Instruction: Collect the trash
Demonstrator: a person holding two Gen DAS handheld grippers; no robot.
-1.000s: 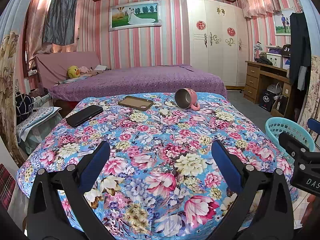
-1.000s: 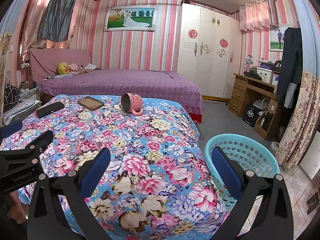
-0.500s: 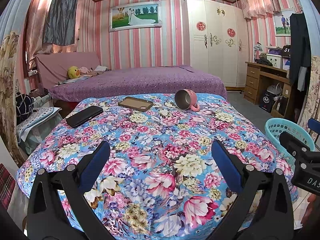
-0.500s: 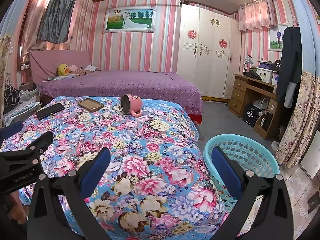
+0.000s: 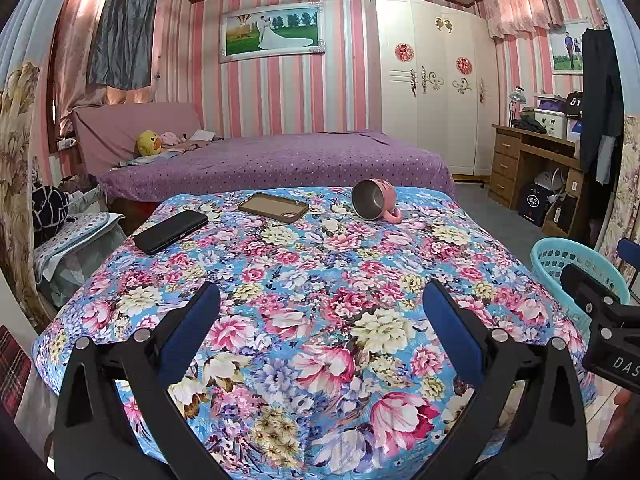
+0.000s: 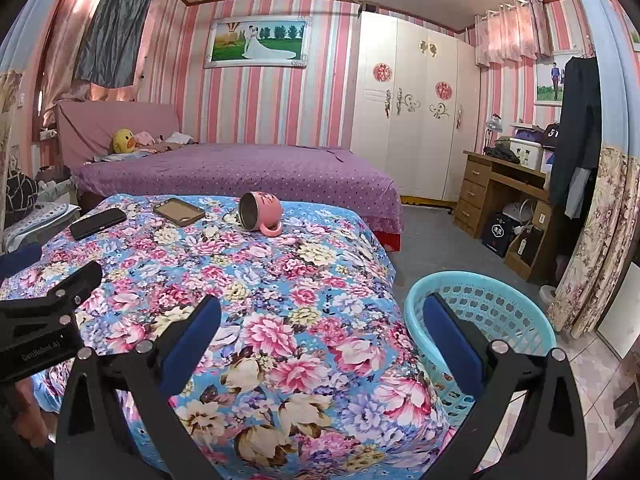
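A pink mug point(image 5: 375, 199) point(image 6: 261, 211) lies on its side at the far end of the floral bedspread point(image 5: 320, 300) point(image 6: 240, 288). Left of it lie a brown phone case point(image 5: 273, 207) point(image 6: 179, 211) and a black phone point(image 5: 171, 231) point(image 6: 98, 223). A turquoise plastic basket point(image 6: 486, 320) point(image 5: 576, 264) stands on the floor by the bed's right side. My left gripper point(image 5: 320, 312) hovers open over the near part of the bedspread, holding nothing. My right gripper point(image 6: 320, 320) is open too, above the bed's right edge and the basket.
A purple bed point(image 5: 280, 164) with a yellow duck toy point(image 5: 149, 143) lies behind. A white wardrobe point(image 6: 412, 112) and a wooden desk point(image 6: 504, 200) line the right wall. Grey floor point(image 6: 432, 240) runs between the beds and the desk. Bags point(image 5: 60, 216) crowd the left.
Both views have tilted slightly upward, showing more ceiling. The objects on the bedspread have not moved and both grippers stay open.
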